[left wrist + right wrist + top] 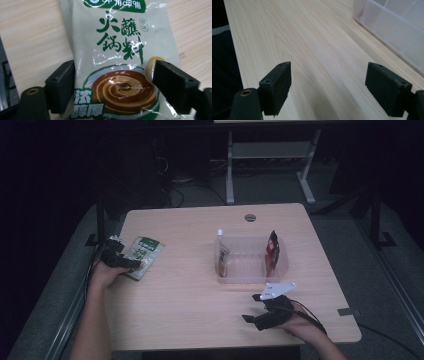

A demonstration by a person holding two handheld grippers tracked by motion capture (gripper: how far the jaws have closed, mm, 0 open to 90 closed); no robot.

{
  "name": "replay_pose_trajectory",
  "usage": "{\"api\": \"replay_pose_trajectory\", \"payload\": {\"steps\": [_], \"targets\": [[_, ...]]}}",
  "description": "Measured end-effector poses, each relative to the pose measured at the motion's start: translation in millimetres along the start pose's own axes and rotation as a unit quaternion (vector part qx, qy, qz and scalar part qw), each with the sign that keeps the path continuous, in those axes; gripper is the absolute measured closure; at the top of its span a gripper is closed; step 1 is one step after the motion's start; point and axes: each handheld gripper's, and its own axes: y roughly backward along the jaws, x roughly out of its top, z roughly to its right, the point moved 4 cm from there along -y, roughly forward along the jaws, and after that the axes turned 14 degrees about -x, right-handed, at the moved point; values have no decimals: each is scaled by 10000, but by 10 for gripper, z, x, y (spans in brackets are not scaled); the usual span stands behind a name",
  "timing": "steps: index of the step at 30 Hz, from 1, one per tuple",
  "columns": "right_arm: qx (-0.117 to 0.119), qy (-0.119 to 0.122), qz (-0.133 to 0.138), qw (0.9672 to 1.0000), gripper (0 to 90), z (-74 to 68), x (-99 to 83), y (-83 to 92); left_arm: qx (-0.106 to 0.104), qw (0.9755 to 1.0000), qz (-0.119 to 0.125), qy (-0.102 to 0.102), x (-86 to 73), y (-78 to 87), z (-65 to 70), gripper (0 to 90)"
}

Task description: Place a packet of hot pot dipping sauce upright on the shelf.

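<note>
Dark room, pale wood table point(180, 305). High view: clear bin point(250, 261) at centre-right, holding red packet point(272, 251) and tube pouch point(221, 255); left gripper point(120, 260) at 9 o'clock over green-white sauce packet point(143, 256); right gripper point(267, 312) at 5 o'clock.

Left gripper view: jaws spread wide, straddling sauce packet point(122, 62), green characters, brown swirl; not clamped.

Right gripper view: jaws open over bare wood, bin point(397, 27) at 2 o'clock.

Sauce packet point(120, 62) cut off at top and bottom edges, clear tray point(392, 27) cropped at the right, tray contents point(271, 251) perhaps packets, too small to tell
</note>
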Motion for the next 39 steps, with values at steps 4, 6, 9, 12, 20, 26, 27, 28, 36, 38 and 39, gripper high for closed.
{"api": "replay_pose_trajectory", "payload": {"steps": [4,6,9,12,20,26,27,28,36,38,39], "targets": [[-10,30,13,10000,205,8,-2,-6,77,9999,-58,-38,3,-1,25,253],[-11,34,3,10000,205,6,0,-6,102,9999,-49,-39,2,5,29,288],[-2,21,-26,10000,205,-5,-2,-7,162,9999,-44,-18,-2,28,21,374],[6,19,-37,10000,206,-8,-1,-13,252,9997,-47,-57,-6,37,28,453],[8,29,-53,10000,207,-10,-2,-25,235,9997,29,-47,-30,90,23,791],[19,39,-39,10000,207,3,-4,-25,3,9997,221,52,-44,119,5,877],[14,44,-31,10000,207,8,-5,-26,-22,9998,210,50,-43,127,10,881],[18,-21,-69,10000,206,7,-4,-22,-43,9998,174,35,-40,134,20,884],[-88,-236,-125,9996,177,65,20,-10,-269,9995,180,-63,5,228,145,893],[-93,-317,-76,9994,164,79,26,-4,-347,9991,228,-59,16,275,178,893],[-94,-333,-63,9994,168,93,27,-6,-366,9990,261,-65,20,297,200,893]]}}
